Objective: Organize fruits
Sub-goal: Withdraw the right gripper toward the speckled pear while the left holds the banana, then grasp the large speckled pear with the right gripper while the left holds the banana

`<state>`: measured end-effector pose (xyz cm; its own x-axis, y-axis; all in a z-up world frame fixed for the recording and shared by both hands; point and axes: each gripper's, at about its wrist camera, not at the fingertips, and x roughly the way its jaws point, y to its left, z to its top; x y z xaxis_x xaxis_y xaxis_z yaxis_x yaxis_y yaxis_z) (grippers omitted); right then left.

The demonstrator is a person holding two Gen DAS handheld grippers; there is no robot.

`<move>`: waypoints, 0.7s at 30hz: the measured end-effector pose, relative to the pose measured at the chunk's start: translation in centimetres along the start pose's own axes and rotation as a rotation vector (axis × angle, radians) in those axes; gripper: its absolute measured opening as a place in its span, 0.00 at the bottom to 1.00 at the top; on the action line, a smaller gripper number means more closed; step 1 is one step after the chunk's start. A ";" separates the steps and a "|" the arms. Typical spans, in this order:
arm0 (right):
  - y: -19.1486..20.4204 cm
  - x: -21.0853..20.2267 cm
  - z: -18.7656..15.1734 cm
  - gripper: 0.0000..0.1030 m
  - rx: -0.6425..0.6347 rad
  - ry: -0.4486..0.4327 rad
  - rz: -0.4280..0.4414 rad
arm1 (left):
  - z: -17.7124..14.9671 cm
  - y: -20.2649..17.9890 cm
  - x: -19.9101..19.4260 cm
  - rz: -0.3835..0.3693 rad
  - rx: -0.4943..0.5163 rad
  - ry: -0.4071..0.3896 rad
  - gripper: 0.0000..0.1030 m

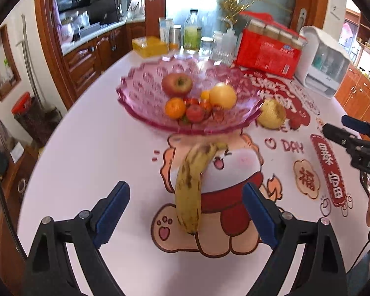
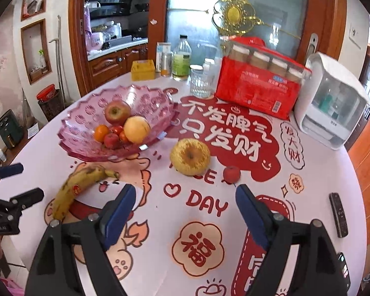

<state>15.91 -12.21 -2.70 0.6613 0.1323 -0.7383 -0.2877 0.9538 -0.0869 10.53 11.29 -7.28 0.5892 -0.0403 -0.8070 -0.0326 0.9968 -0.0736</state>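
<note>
A pink glass fruit bowl (image 1: 145, 113) (image 2: 79, 145) holds a red apple (image 1: 177, 83) (image 2: 117, 112), a pale yellow fruit (image 1: 223, 96) (image 2: 137, 128), an orange (image 1: 175, 108) (image 2: 101, 132) and small red fruits. A spotted banana (image 1: 190, 187) (image 2: 79, 187) lies on the table in front of the bowl. My left gripper (image 1: 186, 209) is open, with the banana's near end between its blue pads but untouched. A yellow-green apple (image 2: 190, 156) (image 1: 271, 114) and a small red fruit (image 2: 231, 174) lie right of the bowl. My right gripper (image 2: 185, 212) is open and empty, short of them.
At the back of the round table (image 2: 160, 246) stand a red package (image 2: 256, 93), a white dispenser box (image 2: 333, 103), a glass jar (image 2: 199, 81), bottles and a yellow box (image 2: 143, 70). A black remote (image 2: 338, 214) lies at the right edge. Wooden cabinets surround the table.
</note>
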 end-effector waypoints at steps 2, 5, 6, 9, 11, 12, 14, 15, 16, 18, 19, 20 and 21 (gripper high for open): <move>-0.5 1.0 -0.1 0.81 0.019 0.018 0.005 | -0.2 0.0 1.4 0.004 -0.016 0.015 0.89; -1.2 2.5 -0.1 0.81 0.044 0.032 0.014 | -0.3 0.1 3.9 0.025 -0.041 0.038 0.89; -1.5 3.0 -0.1 0.82 0.050 0.036 0.008 | -0.3 0.0 4.5 0.030 -0.045 0.046 0.89; -2.1 4.8 0.0 0.83 0.069 0.061 0.006 | 0.0 -0.3 6.2 0.041 -0.051 0.068 0.86; -2.6 6.0 0.2 0.83 0.099 0.082 0.024 | 0.2 -0.7 6.9 0.049 -0.047 0.073 0.85; -2.8 6.4 0.3 0.83 0.112 0.090 0.032 | 0.2 -0.8 7.1 0.050 -0.046 0.073 0.85; -3.1 7.2 0.5 0.83 0.130 0.096 0.041 | 0.4 -1.0 7.6 0.060 -0.047 0.072 0.85; -3.1 7.5 0.7 0.85 0.128 0.094 0.038 | 0.4 -1.0 7.7 0.066 -0.049 0.073 0.85; -3.1 7.8 0.8 0.86 0.124 0.092 0.034 | 0.5 -0.9 7.9 0.069 -0.052 0.075 0.85; -2.9 8.2 1.1 0.92 0.113 0.083 0.030 | 0.7 -0.9 8.3 0.069 -0.060 0.081 0.81; -2.8 8.3 1.3 0.94 0.108 0.081 0.031 | 0.7 -0.9 8.5 0.069 -0.062 0.085 0.77; -2.7 8.4 1.5 0.97 0.101 0.076 0.030 | 0.7 -0.8 8.8 0.067 -0.065 0.095 0.70; -2.5 8.4 1.7 0.98 0.093 0.070 0.030 | 0.7 -0.8 9.1 0.066 -0.067 0.105 0.68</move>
<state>23.39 -13.05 -7.57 0.6026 0.1452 -0.7847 -0.2390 0.9710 -0.0039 16.53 10.18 -14.15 0.4961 0.0144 -0.8682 -0.1244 0.9907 -0.0547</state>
